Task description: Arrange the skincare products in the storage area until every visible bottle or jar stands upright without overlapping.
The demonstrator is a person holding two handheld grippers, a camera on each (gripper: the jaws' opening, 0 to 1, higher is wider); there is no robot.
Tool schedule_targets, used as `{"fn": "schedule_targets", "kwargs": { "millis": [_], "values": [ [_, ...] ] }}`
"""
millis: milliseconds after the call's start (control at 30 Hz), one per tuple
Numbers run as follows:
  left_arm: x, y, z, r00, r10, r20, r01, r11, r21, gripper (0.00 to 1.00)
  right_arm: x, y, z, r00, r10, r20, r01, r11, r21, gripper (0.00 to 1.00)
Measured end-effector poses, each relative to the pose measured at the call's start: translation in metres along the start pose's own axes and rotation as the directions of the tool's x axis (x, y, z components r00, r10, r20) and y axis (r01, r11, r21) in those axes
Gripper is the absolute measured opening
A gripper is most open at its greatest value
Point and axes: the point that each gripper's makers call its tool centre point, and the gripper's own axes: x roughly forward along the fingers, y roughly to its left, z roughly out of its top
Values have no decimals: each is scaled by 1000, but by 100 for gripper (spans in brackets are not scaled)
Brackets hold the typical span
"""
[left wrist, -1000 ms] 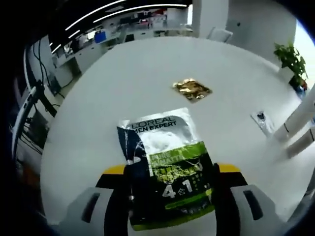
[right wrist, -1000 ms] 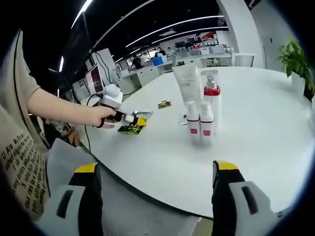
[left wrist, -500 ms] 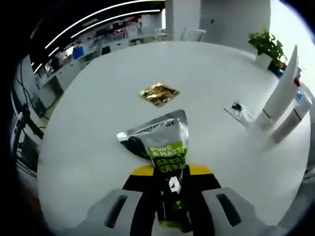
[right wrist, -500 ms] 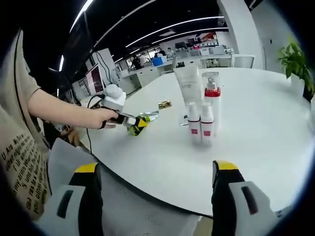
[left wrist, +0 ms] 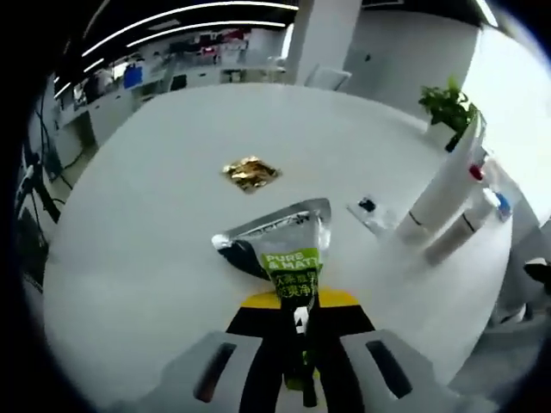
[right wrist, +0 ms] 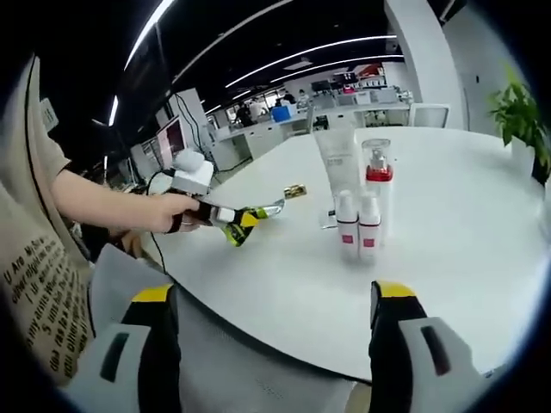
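Observation:
My left gripper (left wrist: 298,325) is shut on the lower end of a silver and green sachet (left wrist: 287,249), which it holds tilted above the white table (left wrist: 155,224). In the right gripper view a hand holds that left gripper (right wrist: 234,217) out over the table, the sachet (right wrist: 267,209) sticking out of it. A white tube (right wrist: 337,163), a clear pump bottle with a red collar (right wrist: 377,185) and two small white bottles (right wrist: 357,228) stand upright together mid-table. My right gripper (right wrist: 271,331) hangs open before the table's near edge, holding nothing.
A gold sachet (left wrist: 250,172) lies flat on the table beyond the held one. A small black-and-white packet (left wrist: 372,212) lies near the white tube (left wrist: 443,176). A potted plant (left wrist: 448,107) stands at the far edge. The person's arm (right wrist: 95,198) reaches in from the left.
The left gripper has shut on the sachet, lifted it off the table and turned it nearly edge-on. The right gripper has stayed where it was, open.

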Motion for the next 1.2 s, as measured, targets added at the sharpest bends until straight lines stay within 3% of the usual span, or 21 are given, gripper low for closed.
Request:
{"fn": "schedule_targets", "kwargs": {
  "millis": [500,667,1000,1167,1200],
  "values": [
    [-49,-44,7,987,-118,106,126,990,-70,7,-2,16,13,996,66,54,-66,998,7,87],
    [-65,-64,14,973,-174,152,195,972,-132,7,1,25,18,992,105,71,-107,994,13,85],
    [-104,-110,15,929,-321,182,325,946,8,7,14,46,34,976,197,98,-198,980,7,83],
    [-118,-118,12,916,-353,189,359,933,6,7,20,56,44,963,241,123,-245,969,24,79],
    [-122,-121,12,908,-372,192,377,926,13,7,21,57,45,961,247,125,-252,967,26,79]
  ]
}}
